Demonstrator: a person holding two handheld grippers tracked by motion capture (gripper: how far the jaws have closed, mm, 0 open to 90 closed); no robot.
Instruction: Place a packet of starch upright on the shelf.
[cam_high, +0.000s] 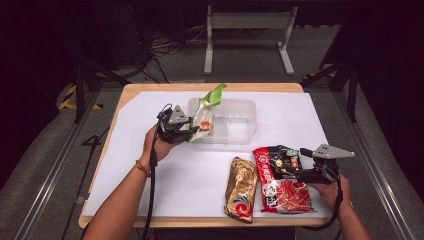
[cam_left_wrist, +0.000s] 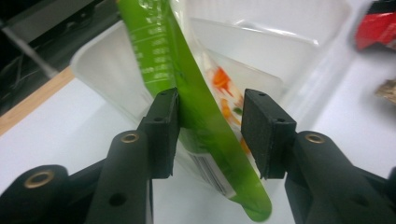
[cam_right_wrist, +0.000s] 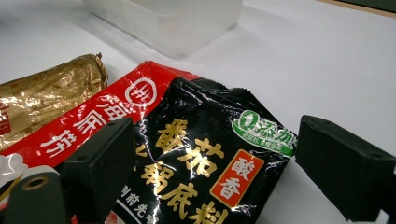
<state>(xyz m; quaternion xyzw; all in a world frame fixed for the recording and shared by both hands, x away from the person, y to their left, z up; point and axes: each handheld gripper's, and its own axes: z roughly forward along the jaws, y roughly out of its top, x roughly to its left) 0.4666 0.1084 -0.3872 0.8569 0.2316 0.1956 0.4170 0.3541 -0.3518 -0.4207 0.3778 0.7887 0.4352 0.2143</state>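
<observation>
A green snack packet (cam_high: 209, 104) stands tilted in the left end of a clear plastic tub (cam_high: 240, 134). My left gripper (cam_high: 192, 131) is at the packet's lower end. In the left gripper view the packet (cam_left_wrist: 173, 60) runs between the jaws of my left gripper (cam_left_wrist: 210, 116). It touches the left pad (cam_left_wrist: 164, 126), and a gap shows before the right pad (cam_left_wrist: 264, 130). My right gripper (cam_high: 296, 164) stands open over the top right corner of a red and black packet (cam_high: 280, 182). That packet (cam_right_wrist: 196, 154) lies between the wide jaws of my right gripper (cam_right_wrist: 219, 158).
A gold foil packet (cam_high: 241, 189) lies left of the red and black one, near the table's front edge (cam_high: 200, 221). White paper (cam_high: 150, 165) covers the wooden table. The tub's right compartment (cam_high: 235, 125) holds nothing. A metal frame stands on the floor beyond the table.
</observation>
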